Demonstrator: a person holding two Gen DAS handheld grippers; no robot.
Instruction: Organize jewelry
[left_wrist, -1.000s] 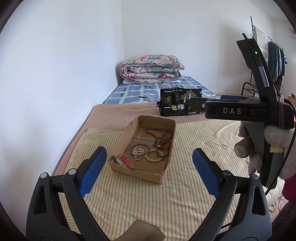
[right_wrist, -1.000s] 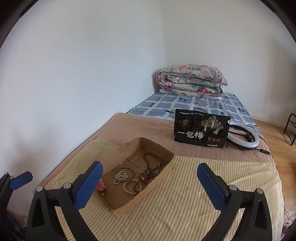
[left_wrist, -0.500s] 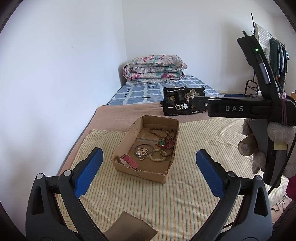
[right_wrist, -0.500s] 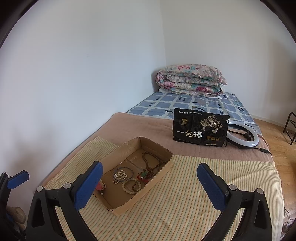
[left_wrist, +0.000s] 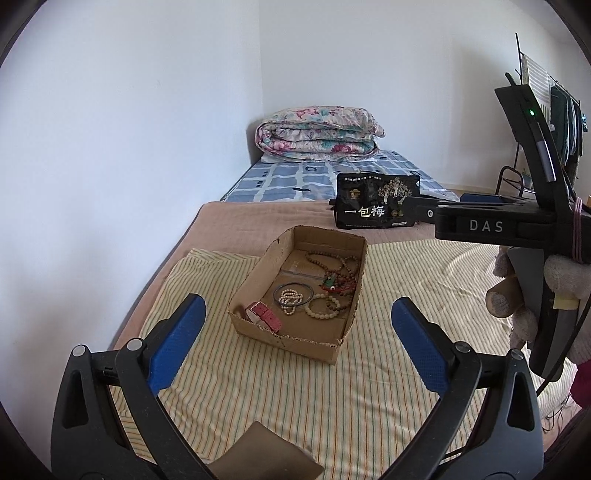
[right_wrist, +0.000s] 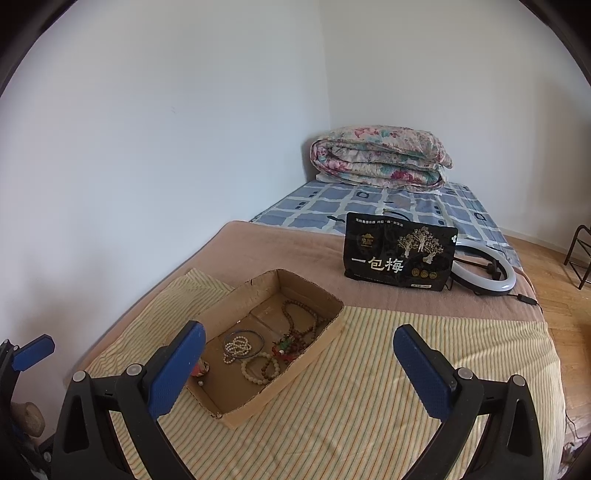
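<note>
Both tongs, left tongs (left_wrist: 295, 332) and right tongs (right_wrist: 297, 354), are hovering spread wide, gripping nothing. Beaded bracelets (left_wrist: 325, 308) and a dark thin bangle (left_wrist: 293, 291) are lying inside the shallow brown cardboard tray (left_wrist: 288, 338), which is resting on the yellow striped bed cloth (left_wrist: 369, 387).

We held the left gripper (left_wrist: 297, 338) with jaws spread wide, blue pads (left_wrist: 177, 341) empty, nothing touching them. The right gripper (right_wrist: 299, 365) was also wide apart and empty, pointing forward. In the left view, our gloved right hand (left_wrist: 561, 280) wrapped its handle at right.
</note>
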